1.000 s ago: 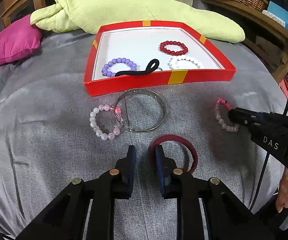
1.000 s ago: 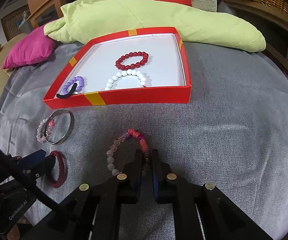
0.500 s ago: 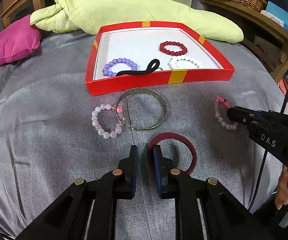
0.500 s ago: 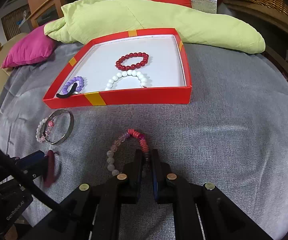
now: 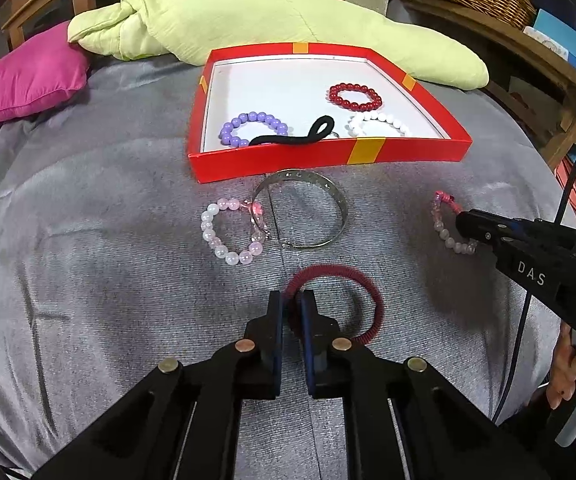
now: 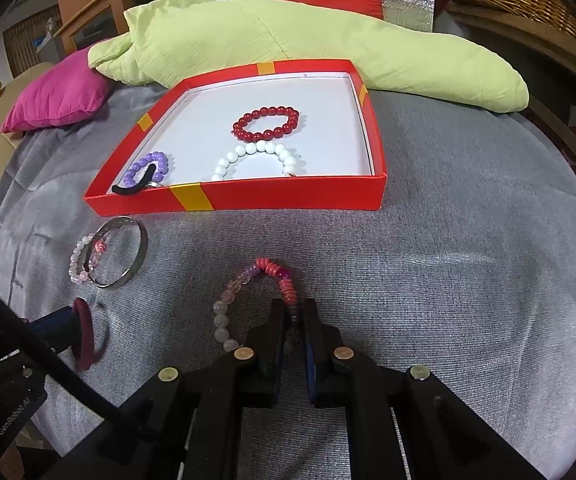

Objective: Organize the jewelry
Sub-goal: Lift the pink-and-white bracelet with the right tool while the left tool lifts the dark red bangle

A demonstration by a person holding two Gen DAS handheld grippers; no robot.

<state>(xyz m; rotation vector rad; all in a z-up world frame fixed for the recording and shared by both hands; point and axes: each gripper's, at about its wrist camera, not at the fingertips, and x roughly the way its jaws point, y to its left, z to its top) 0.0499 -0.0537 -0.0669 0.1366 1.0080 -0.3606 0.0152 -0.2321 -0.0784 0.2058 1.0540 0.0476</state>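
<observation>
Since a second ago your left gripper point(image 5: 291, 306) has drawn its jaws together on the near-left arc of the maroon hair band point(image 5: 361, 286), and that ring now tips up off the cloth at the pinch instead of lying flat. Your right gripper point(image 6: 292, 316) is unchanged, clamped on the pink beaded bracelet point(image 6: 264, 270).

The maroon band is a ribbed, coiled loop in front of the red tray point(image 5: 427, 150), just nearer you than the silver bangle point(image 5: 337, 204). From the right wrist it shows almost edge-on, standing on its rim.

The pink bracelet sits before the tray's front wall too, well to the right of the bangle. Its loop stretches away from your fingers toward the tray: flat coral discs at the far end, rounder pale translucent beads down the left side. The strand between the pads is dark and hard to make out.

The bangle is a smooth metal hoop overlapping a pale pink and white bead bracelet point(image 5: 212, 236).

Inside the white-floored cardboard tray lie glossy red beads point(image 6: 266, 122), white beads point(image 6: 256, 154), purple beads point(image 6: 148, 164) and a black elastic point(image 5: 288, 138); the front wall cuts off their near edges. Everything rests on grey ribbed cloth point(image 6: 467, 260).
</observation>
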